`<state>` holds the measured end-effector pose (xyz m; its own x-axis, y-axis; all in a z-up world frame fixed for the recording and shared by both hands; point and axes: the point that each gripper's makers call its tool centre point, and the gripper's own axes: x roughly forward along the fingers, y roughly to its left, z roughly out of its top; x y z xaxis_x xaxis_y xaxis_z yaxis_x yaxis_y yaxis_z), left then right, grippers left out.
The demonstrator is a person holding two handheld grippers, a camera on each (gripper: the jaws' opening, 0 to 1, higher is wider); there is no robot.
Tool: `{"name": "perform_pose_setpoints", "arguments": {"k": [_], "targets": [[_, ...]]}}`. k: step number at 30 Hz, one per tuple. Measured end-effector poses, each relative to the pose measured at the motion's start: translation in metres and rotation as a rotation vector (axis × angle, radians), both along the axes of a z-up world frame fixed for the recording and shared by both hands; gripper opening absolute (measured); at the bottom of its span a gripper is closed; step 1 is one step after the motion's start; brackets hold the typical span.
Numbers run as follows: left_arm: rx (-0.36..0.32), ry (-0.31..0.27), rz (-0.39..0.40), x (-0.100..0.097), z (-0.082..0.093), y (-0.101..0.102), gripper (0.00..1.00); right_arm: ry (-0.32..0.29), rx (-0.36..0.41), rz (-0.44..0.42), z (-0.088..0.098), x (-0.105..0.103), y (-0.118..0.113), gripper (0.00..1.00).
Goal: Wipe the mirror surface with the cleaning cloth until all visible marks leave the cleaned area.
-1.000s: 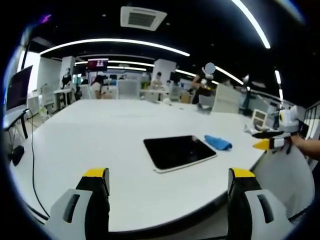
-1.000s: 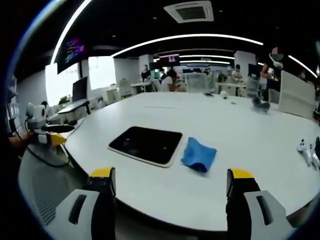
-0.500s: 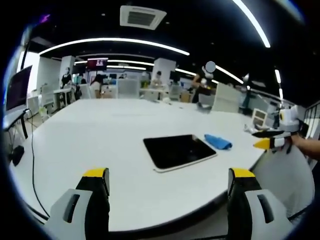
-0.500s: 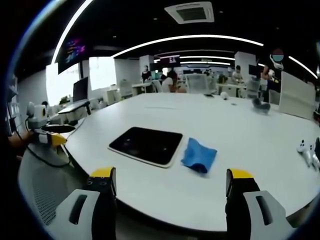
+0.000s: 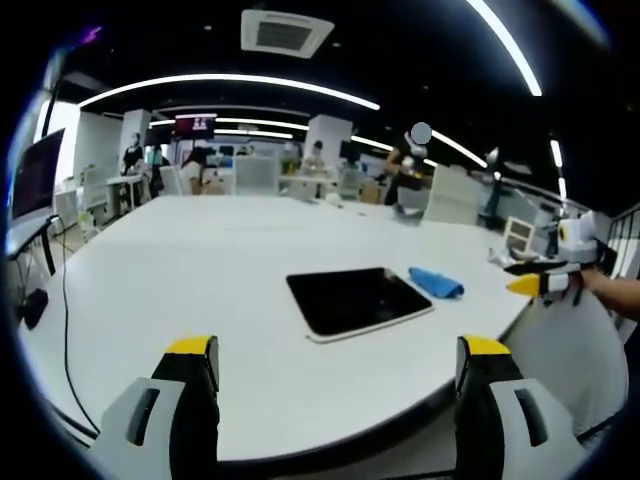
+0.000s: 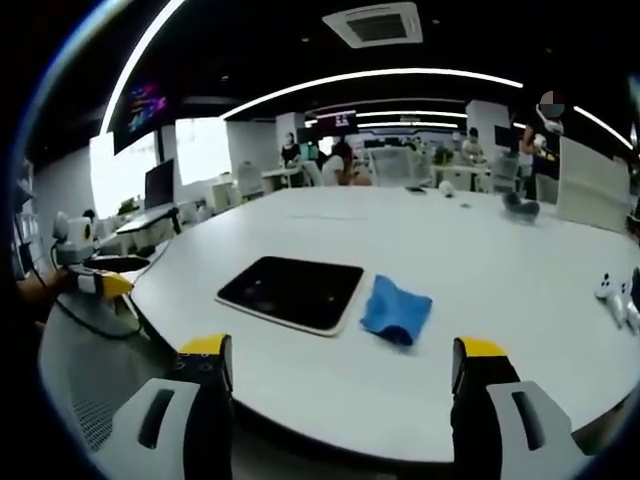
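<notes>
— Why is the blue cloth (image 6: 396,310) lying just beside the mirror (image 6: 292,291) rather than on it?

— My guess is it's laid out ready; nothing is wiping yet. Both are sitting flat on the white table (image 6: 480,270), the mirror looking dark, the cloth at its short edge, close to touching or just apart.

— And the grippers?

— Both are hanging off the table's edge with jaws spread wide, gripping nothing. The right gripper (image 6: 340,375) is facing the cloth, which is lying ahead of it and slightly toward its right jaw. The left gripper (image 5: 340,372) is looking across the mirror (image 5: 358,301), with the cloth (image 5: 437,283) beyond it, well apart.
</notes>
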<state>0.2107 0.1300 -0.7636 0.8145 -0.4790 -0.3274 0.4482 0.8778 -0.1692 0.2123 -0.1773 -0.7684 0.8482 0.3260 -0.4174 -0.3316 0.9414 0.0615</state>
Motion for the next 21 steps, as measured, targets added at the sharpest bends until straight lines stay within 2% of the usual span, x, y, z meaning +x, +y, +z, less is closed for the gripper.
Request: {"name": "perform_pose_setpoints", "arguments": {"k": [3,5,8,13,16,18,20,21], "targets": [[0.0,0.001,0.004,0.0,0.0,0.001,0.99,0.0,0.021,-0.003,0.002,0.001,0.0,0.87],[0.001,0.003,0.007,0.001,0.0,0.002,0.99,-0.003,0.029,-0.007,0.005,0.004,-0.004,0.81],[0.005,0.007,-0.003,0.0,-0.001,0.0,0.99,-0.015,-0.013,-0.025,0.012,0.013,-0.015,0.73],[0.007,0.01,-0.012,-0.001,-0.002,-0.001,0.99,-0.012,0.032,-0.018,0.026,0.033,-0.023,0.59],[0.004,0.002,0.006,0.001,-0.001,0.001,0.99,0.003,0.049,-0.016,0.029,0.042,-0.029,0.58],[0.002,-0.001,0.012,0.001,0.0,0.002,0.99,0.01,0.044,-0.013,0.031,0.045,-0.031,0.55],[0.0,-0.001,0.012,0.001,0.0,0.003,0.99,0.002,0.004,-0.002,0.034,0.05,-0.036,0.49],[0.001,-0.002,0.008,0.001,0.0,0.002,0.97,0.022,-0.002,0.0,0.032,0.054,-0.036,0.48]]}}
